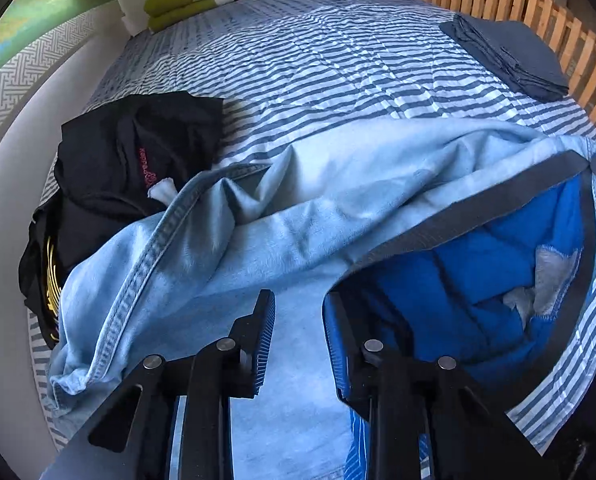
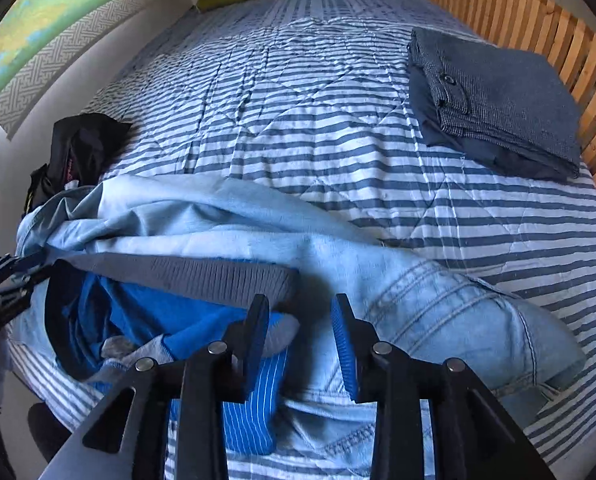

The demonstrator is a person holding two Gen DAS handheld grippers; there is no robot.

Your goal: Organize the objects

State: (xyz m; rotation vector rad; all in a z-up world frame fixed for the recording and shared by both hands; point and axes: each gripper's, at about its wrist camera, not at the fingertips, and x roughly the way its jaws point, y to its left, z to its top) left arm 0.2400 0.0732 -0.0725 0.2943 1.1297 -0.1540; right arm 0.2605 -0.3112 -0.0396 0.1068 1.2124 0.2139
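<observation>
A: What is seen, largest first?
B: A striped bed (image 2: 318,128) is covered near the front by a light denim garment (image 1: 226,240) with a blue sweater (image 1: 478,272) on it; both await folding.

A: And the tools?
B: The left tool (image 1: 298,344) and right tool (image 2: 300,340) are held slightly spread, pinching nothing. An edge must be gripped next. Pink lettering on the black clothing (image 1: 138,152) cannot be read.
</observation>
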